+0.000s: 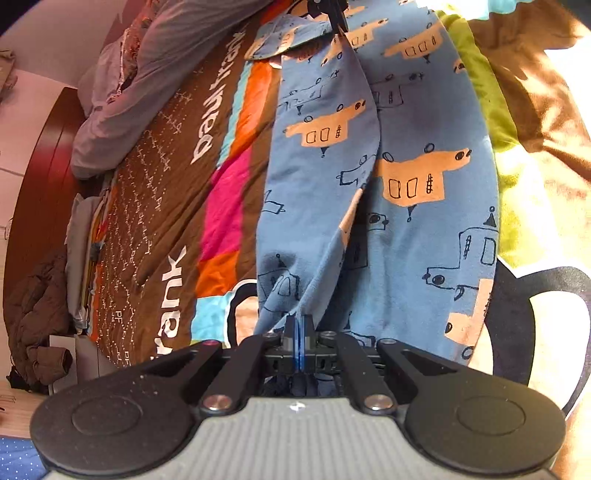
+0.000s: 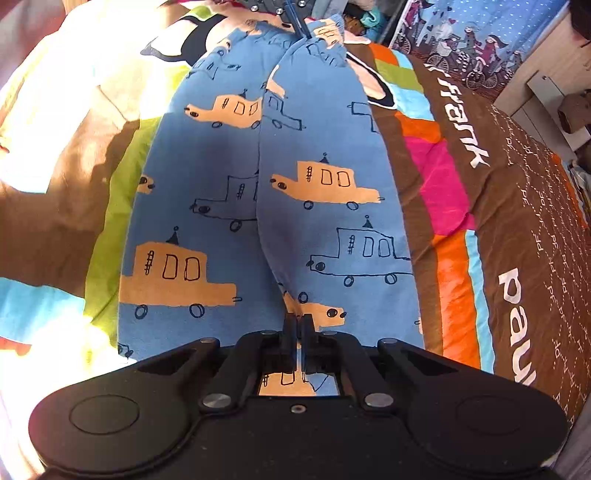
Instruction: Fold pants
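Observation:
Blue pants [image 1: 406, 229] printed with orange and outlined cars lie lengthwise on a colourful bedspread, both legs side by side. My left gripper [image 1: 299, 325] is shut on the fabric at one end, where a fold rises into its fingers. My right gripper [image 2: 297, 325] is shut on the pants [image 2: 229, 206] at the opposite end. Each gripper shows at the far end in the other's view: the right gripper [image 1: 338, 20] pinching the cloth in the left wrist view, the left gripper [image 2: 295, 16] in the right wrist view.
The bedspread [image 1: 162, 206] is brown with bright stripes and white lettering. A grey pillow or duvet [image 1: 147, 85] lies at the bed's head by a dark wooden headboard [image 1: 40, 184]. Clothes [image 1: 33, 321] are piled beside the bed. A patterned panel [image 2: 480, 44] and white furniture [image 2: 546, 92] stand past the bed.

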{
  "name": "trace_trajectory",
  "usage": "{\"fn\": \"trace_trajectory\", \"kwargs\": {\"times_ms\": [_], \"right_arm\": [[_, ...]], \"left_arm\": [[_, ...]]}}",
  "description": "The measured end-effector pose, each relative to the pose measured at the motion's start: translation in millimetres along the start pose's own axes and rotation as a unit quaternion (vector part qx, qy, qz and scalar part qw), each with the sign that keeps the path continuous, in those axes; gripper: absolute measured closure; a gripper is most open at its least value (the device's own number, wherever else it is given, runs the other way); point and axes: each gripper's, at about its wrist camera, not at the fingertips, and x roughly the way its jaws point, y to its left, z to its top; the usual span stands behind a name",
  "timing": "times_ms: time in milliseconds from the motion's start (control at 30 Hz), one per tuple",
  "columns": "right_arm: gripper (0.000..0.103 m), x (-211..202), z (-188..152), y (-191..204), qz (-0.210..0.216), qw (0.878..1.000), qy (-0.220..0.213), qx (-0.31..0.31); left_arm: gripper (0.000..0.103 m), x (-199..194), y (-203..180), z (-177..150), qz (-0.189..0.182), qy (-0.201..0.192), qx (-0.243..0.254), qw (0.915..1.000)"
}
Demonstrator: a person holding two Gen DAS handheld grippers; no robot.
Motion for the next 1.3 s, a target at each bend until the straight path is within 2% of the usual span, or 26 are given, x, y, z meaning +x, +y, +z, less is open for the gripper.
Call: {"fn": "trace_trajectory", "kwargs": {"times_ms": [200, 400, 767, 1067, 1300], "right_arm": [[0.103, -32.4, -5.4, 11.4, 0.000, 0.999, -0.029, 0.035], [0.103, -47.2, -4.7, 40.3, 0.014, 0.999, -0.032, 0.031], [0.103, -21.5, -5.5, 78.3, 0.041, 0.999, -0.006, 0.021], [0.103, -32.0, -16.1, 67.8, 0.053, 0.996, -0.024, 0.061], [0.103, -20.5, -18.1, 79.1, 0.072, 0.996, -0.012, 0.056]], "left_arm": [[0.103, -29.4, -11.9, -3.3, 0.020, -0.013, -0.037, 0.9990], [0.103, -48.9, -39.0, -0.5, 0.010, -0.017, -0.047, 0.9987], [0.103, -49.4, -86.1, -10.0, -0.035, -0.005, -0.074, 0.9966], [0.103, -57.6, -73.2, -24.7, -0.023, -0.004, -0.118, 0.9927], [0.103, -47.0, -91.7, -26.8, -0.048, 0.017, -0.099, 0.9938]]}}
